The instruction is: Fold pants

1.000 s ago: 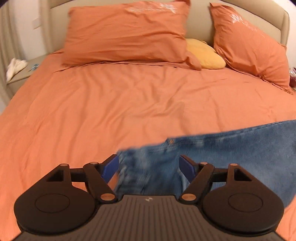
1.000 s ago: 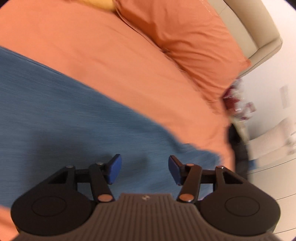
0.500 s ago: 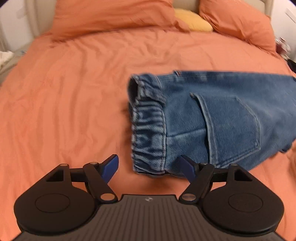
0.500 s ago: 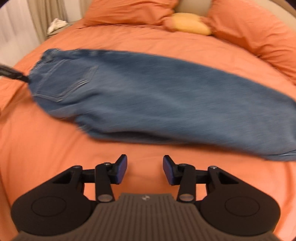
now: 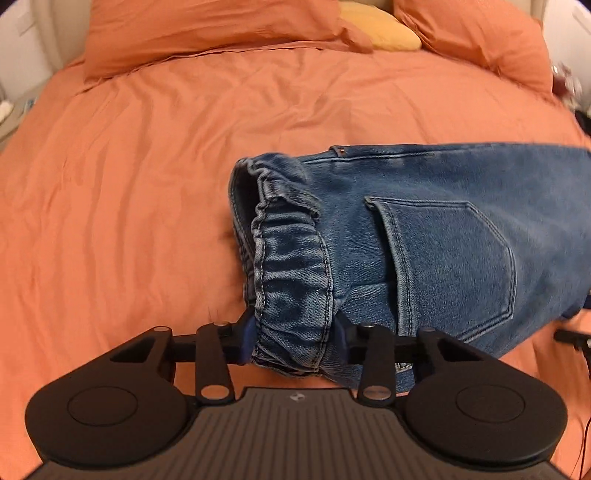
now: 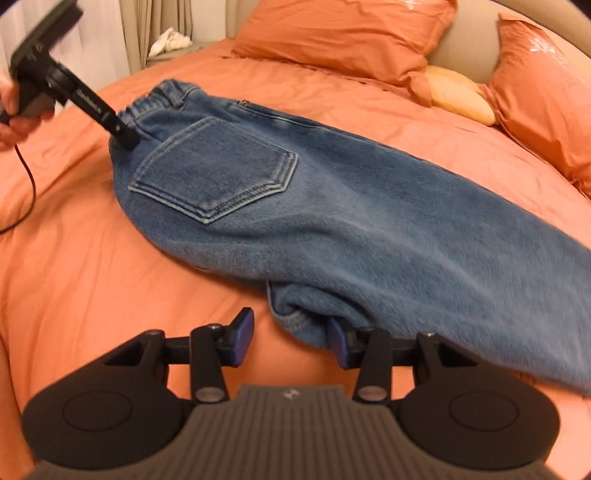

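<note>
Blue jeans lie folded lengthwise on the orange bed, back pocket up, waistband to the left. My left gripper is open with the elastic waistband between its fingers; it also shows in the right wrist view at the waistband. My right gripper is open at the jeans' near edge by the crotch fold, its right finger touching the denim.
Orange bedspread covers the bed. Orange pillows and a yellow cushion lie at the headboard. A nightstand with white cloth stands at the far left. A cable trails from the left gripper.
Both grippers have moved forward onto the jeans: the left now has the waistband between its fingers, the right reached the near edge and opened wider. The jeans settled flat on the bed.
</note>
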